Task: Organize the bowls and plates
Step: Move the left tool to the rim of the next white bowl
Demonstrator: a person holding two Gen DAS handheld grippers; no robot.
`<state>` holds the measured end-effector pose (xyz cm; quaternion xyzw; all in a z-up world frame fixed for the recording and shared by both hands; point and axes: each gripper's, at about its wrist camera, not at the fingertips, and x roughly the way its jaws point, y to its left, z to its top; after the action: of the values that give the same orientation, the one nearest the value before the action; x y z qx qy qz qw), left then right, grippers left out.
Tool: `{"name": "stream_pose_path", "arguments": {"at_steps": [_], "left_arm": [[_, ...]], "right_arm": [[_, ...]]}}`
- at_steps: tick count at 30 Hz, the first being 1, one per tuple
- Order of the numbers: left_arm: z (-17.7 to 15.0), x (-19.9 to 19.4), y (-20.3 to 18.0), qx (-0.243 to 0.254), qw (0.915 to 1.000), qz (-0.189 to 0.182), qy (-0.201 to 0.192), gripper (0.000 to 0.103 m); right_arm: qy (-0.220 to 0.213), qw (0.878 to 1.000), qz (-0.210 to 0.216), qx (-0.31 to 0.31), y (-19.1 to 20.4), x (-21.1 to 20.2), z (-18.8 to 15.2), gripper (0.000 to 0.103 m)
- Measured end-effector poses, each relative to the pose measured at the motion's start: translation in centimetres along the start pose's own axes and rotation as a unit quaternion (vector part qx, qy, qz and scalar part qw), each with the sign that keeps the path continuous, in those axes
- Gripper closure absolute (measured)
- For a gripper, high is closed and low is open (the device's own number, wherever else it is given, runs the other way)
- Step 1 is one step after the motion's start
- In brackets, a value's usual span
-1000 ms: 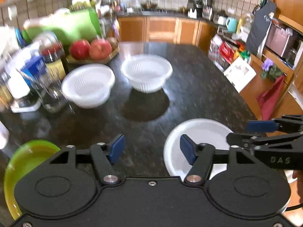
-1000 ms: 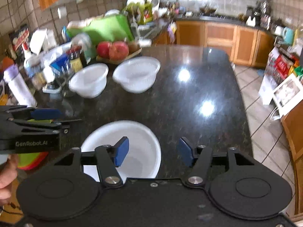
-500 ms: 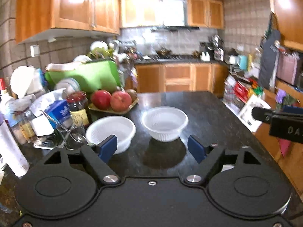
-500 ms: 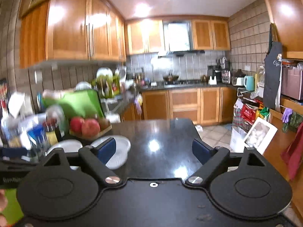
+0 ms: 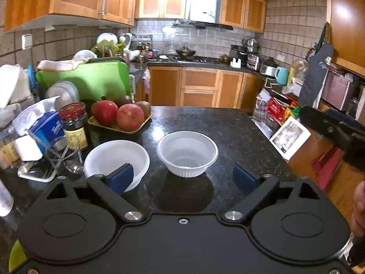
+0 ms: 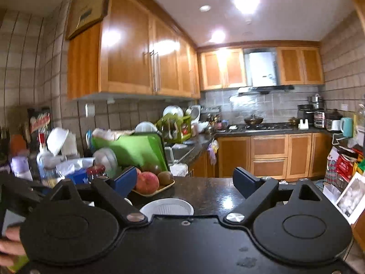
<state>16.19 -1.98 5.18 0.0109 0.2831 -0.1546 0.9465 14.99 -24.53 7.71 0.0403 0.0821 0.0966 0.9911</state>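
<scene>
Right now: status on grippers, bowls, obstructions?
Left gripper and right gripper open, jaws just widened, nothing between them. Two white plastic bowls apart on black granite counter. Glass tumbler crowds the left bowl.

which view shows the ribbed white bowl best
The left wrist view: the ribbed white bowl sits whole on the black granite counter, rim, fluted wall and inside all visible. The right wrist view catches only part of its rim and ribbed inside above the tool body.
</scene>
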Motion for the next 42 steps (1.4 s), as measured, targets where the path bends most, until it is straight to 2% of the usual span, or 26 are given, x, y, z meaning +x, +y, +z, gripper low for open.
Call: {"name": "stream_pose_path", "arguments": {"at_steps": [3, 6, 9, 11, 16, 18, 21, 23, 26, 31, 36, 39, 42], "left_arm": [[1.2, 0.5, 0.1, 0.001, 1.0, 0.003, -0.004, 0.009], [2.2, 1.1, 0.2, 0.003, 0.9997, 0.02, -0.011, 0.011], [3.4, 2.0, 1.3, -0.029, 0.9985, 0.038, -0.027, 0.011], [4.3, 2.7, 2.3, -0.053, 0.9976, 0.036, -0.026, 0.01], [6.1, 5.7, 4.6, -0.102, 0.9938, 0.019, 0.04, 0.01], [6.5, 7.2, 4.8, -0.098, 0.9921, 0.029, 0.073, 0.011], [6.4, 8.9, 4.6, -0.094, 0.9899, 0.056, 0.091, 0.016], [6.6, 9.8, 4.5, -0.088, 0.9889, 0.055, 0.106, 0.019], [6.9, 11.1, 4.6, -0.075, 0.9886, 0.031, 0.127, 0.023], [7.6, 13.0, 4.3, -0.059, 0.9852, 0.008, 0.161, 0.026], [7.7, 14.8, 4.2, -0.057, 0.9814, 0.008, 0.183, 0.029], [7.7, 16.0, 4.4, -0.056, 0.9782, 0.006, 0.2, 0.029], [7.5, 16.8, 4.2, -0.045, 0.9757, 0.005, 0.214, 0.037]], "right_arm": [[0.021, 0.999, 0.011, -0.022, -0.5, 2.3, 1.2, 0.008], [0.041, 0.999, 0.017, -0.012, -1.5, 4.7, 2.5, 0.008], [0.082, 0.997, 0.011, 0.011, -2.4, 7.0, 3.3, 0.008], [0.12, 0.992, 0.017, 0.025, -2.6, 8.9, 3.4, 0.008], [0.219, 0.973, 0.032, 0.062, -2.9, 13.7, 3.1, 0.012], [0.245, 0.968, 0.027, 0.048, -2.5, 15.1, 2.5, 0.014], [0.281, 0.959, 0.021, 0.032, -1.9, 17.3, 1.6, 0.018], [0.301, 0.952, 0.028, 0.041, -1.9, 18.7, 0.9, 0.018], [0.316, 0.947, 0.03, 0.054, -2.2, 20.1, 0.1, 0.019], [0.335, 0.941, 0.014, 0.038, -1.9, 22.3, -0.7, 0.021], [0.361, 0.931, 0.011, 0.042, -2.0, 24.0, -1.8, 0.024], [0.373, 0.926, 0.016, 0.051, -2.1, 24.5, -2.6, 0.03], [0.382, 0.923, 0.016, 0.049, -1.8, 24.8, -3.2, 0.033]]}}
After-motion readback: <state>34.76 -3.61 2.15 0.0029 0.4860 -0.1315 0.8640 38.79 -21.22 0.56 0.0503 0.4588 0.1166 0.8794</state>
